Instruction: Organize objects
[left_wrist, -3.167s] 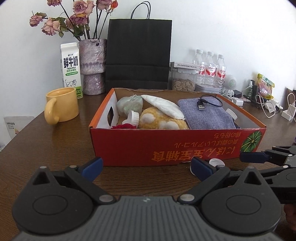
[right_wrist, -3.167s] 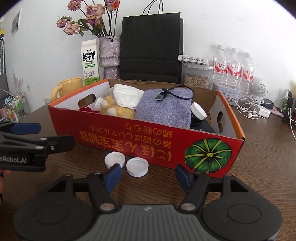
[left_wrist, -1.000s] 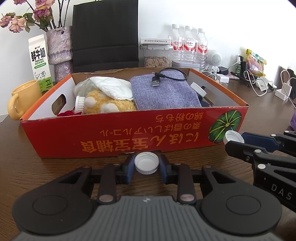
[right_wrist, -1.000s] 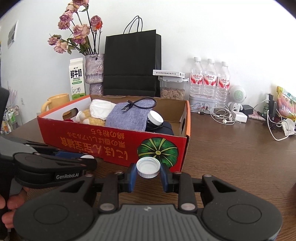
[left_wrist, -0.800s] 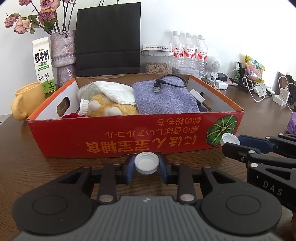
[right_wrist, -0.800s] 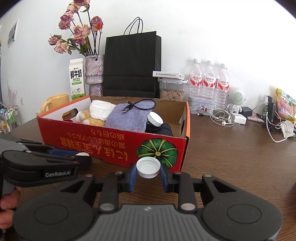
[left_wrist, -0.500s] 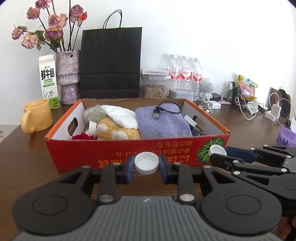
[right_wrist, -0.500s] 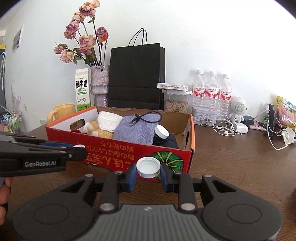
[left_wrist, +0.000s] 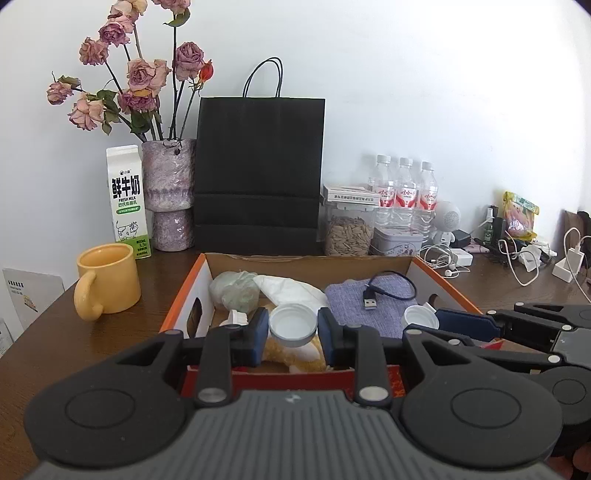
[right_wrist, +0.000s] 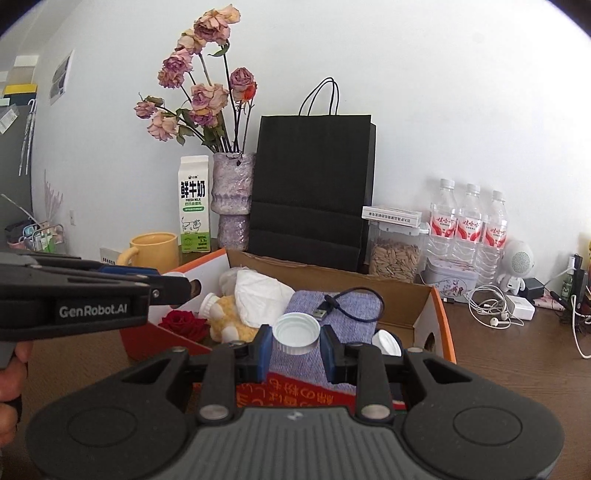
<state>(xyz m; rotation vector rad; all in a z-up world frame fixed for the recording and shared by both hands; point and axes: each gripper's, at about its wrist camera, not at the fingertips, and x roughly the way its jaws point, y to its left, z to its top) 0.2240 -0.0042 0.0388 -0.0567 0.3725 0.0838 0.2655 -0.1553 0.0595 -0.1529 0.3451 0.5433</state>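
Dark wooden tabletop (left_wrist: 48, 354), with an orange-rimmed red cardboard box (left_wrist: 448, 286) and two white plastic bottle caps held above it.

Bare wood lay left of the box around a yellow ceramic mug (left_wrist: 107, 282); chargers and cables crowded the right edge. Left gripper (left_wrist: 293, 334) pinched one white cap (left_wrist: 293, 325) over the box's near wall; right gripper (right_wrist: 295, 345) pinched the other white cap (right_wrist: 295, 332) over a grey-blue fabric pouch (right_wrist: 332, 306). Box held the pouch, a black USB cable (left_wrist: 384, 293), a yellow plush toy (right_wrist: 231, 317), white tissue (right_wrist: 260, 295), and a red rose (right_wrist: 184, 323).
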